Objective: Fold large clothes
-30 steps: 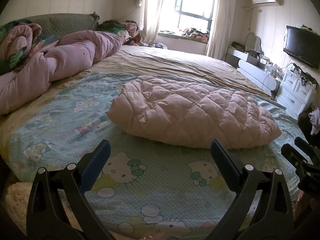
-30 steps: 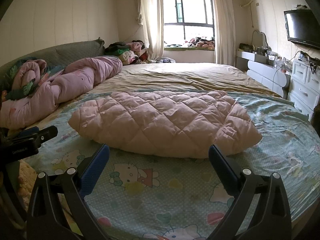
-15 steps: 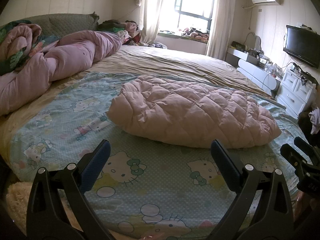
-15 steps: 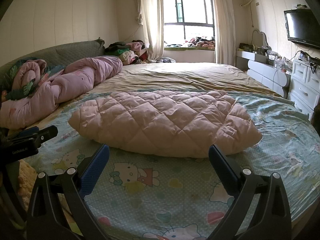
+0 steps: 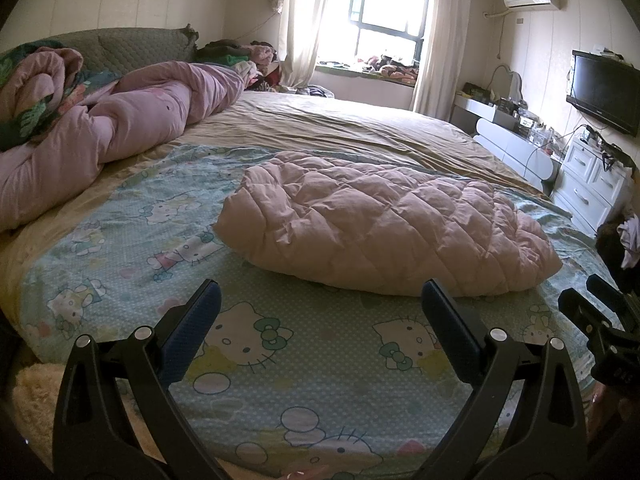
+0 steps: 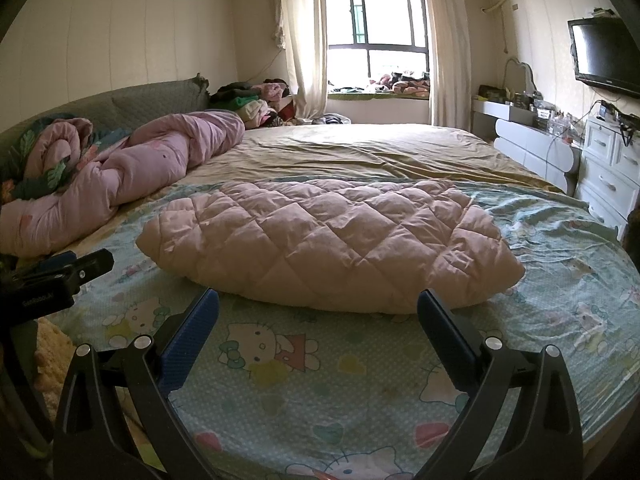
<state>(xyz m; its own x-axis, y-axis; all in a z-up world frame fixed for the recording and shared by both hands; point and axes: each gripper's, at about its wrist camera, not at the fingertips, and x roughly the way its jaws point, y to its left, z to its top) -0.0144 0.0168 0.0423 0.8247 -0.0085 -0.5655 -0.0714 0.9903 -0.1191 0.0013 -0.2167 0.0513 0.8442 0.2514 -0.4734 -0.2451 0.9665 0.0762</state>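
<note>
A pale pink quilted padded garment [image 5: 384, 228] lies folded in a compact oval on the blue cartoon-cat sheet [image 5: 260, 344] of the bed; it also shows in the right wrist view [image 6: 332, 240]. My left gripper [image 5: 320, 300] is open and empty, held above the sheet just short of the garment's near edge. My right gripper [image 6: 318, 304] is open and empty, close to the garment's near edge. Each gripper appears at the side of the other's view: the right gripper [image 5: 600, 332] and the left gripper [image 6: 60, 276].
A rolled pink duvet [image 5: 120, 136] lies along the left by the grey headboard [image 6: 152, 100]. A tan sheet [image 6: 360, 152] covers the far bed. White drawers [image 5: 592, 184] and a wall TV [image 5: 604, 88] stand at right. A cream fluffy rug [image 5: 32, 396] is below left.
</note>
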